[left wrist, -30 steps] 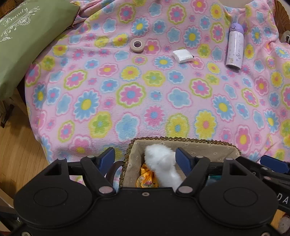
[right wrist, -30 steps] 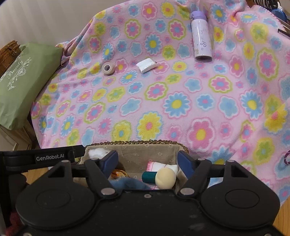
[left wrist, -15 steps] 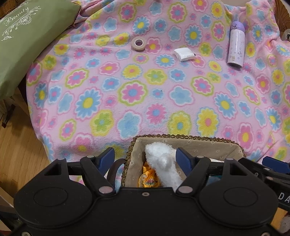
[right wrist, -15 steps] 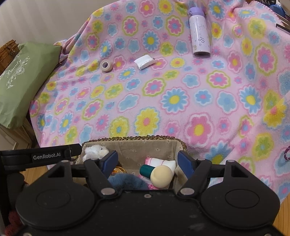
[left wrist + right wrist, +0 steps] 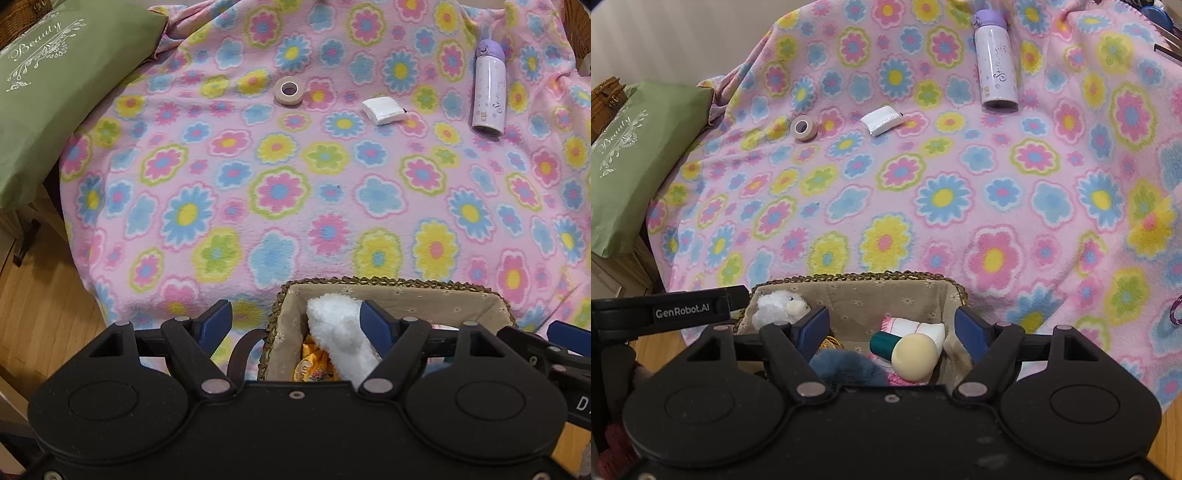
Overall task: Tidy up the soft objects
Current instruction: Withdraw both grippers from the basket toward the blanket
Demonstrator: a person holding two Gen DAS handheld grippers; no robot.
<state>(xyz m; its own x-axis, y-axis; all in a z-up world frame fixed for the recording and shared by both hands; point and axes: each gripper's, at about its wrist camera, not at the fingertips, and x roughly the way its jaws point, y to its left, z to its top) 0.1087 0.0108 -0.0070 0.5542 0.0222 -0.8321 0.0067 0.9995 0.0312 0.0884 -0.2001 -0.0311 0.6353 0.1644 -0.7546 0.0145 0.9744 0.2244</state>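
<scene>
We hover both grippers — left gripper (image 5: 295, 319), right gripper (image 5: 892, 326) — spread wide, empty, above the basket (image 5: 391, 283); white plush (image 5: 341, 341) lies inside. Only the right view shows the blue plush (image 5: 849, 369).

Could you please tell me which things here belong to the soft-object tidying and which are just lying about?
Job: basket, white plush toy, blue fluffy item, folded cloth, both open grippers: left, right.

Lying about: tape roll, white packet, bottle, green cushion.
</scene>
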